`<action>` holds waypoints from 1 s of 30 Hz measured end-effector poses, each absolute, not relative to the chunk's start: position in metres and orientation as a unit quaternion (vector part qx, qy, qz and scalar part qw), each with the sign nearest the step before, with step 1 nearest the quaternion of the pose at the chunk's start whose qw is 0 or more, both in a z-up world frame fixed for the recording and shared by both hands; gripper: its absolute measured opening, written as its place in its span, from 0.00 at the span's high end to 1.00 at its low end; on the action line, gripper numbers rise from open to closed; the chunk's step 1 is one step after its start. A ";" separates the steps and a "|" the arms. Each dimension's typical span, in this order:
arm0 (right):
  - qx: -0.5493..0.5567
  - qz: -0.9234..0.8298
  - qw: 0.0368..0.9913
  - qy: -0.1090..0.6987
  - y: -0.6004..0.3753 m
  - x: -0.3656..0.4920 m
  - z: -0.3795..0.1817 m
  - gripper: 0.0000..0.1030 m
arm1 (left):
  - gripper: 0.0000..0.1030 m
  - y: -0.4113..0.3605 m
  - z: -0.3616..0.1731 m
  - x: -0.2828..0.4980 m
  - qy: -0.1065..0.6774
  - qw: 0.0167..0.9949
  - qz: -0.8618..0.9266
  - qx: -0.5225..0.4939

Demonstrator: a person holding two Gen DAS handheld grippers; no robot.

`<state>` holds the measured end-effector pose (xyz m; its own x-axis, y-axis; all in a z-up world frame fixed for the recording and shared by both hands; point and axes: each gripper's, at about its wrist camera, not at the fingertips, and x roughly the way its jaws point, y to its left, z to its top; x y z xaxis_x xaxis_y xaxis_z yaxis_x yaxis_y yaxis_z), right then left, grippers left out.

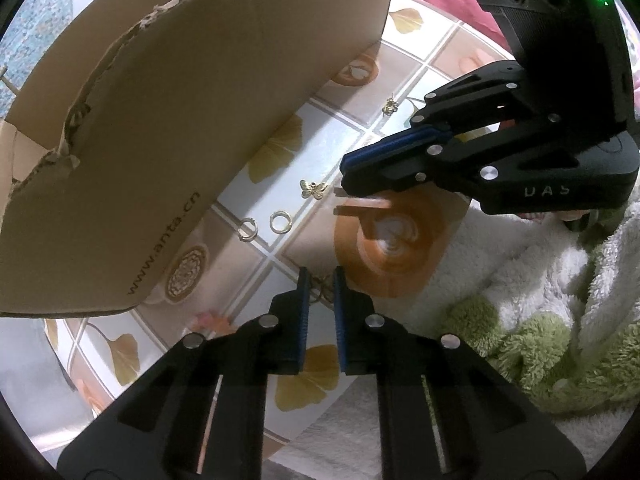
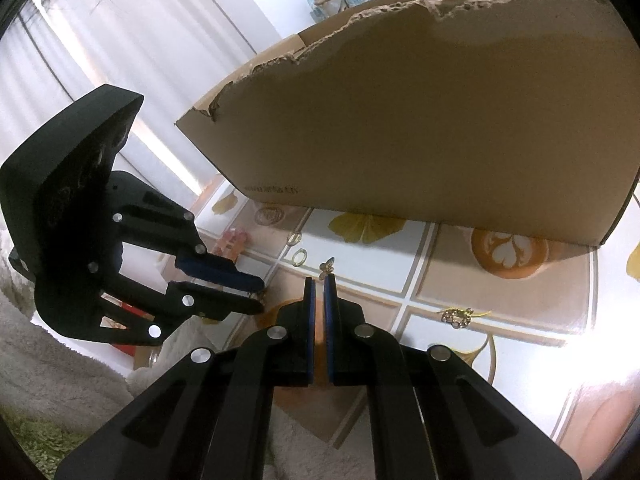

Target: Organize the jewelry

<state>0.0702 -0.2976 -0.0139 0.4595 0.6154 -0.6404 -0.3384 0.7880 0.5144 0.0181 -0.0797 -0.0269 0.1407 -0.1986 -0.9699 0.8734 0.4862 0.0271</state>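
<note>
Four small charms are seen loose on the desk beside the cardboard box: two rings, a butterfly charm and a flower charm. Nothing is seen boxed. The right gripper is closed and empty; the left gripper's jaws are nearly closed around a faint chain-like piece, though a grip cannot be told.

Backlit from curtained window; glare blows out glossy desk at right. Cardboard box casts soft shadow. Heavy fisheye bending, dark vignette at corners; mostly sharp.

White curtains are glowing with daylight behind a tiled-pattern tablecloth, a fluffy blanket lying beside it
</note>
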 end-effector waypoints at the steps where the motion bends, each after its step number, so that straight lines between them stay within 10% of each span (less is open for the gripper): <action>1: 0.159 0.284 0.839 0.435 -0.298 0.070 -0.014 0.96 | 0.90 -0.082 -0.023 0.014 0.522 0.685 -0.391 0.324; 19: 0.153 0.278 0.844 0.433 -0.298 0.065 -0.004 0.96 | 1.00 0.024 0.010 -0.065 0.494 0.731 -0.384 0.272; 30: 0.066 0.305 0.835 0.452 -0.245 0.054 0.013 0.84 | 0.68 0.119 0.017 -0.121 0.498 0.790 -0.319 0.162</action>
<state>0.0538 -0.2454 0.0126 0.4041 0.5696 -0.7158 -0.4506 0.8049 0.3861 -0.1206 0.1191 0.0173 0.3012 -0.3426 -0.8899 0.6650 0.7443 -0.0615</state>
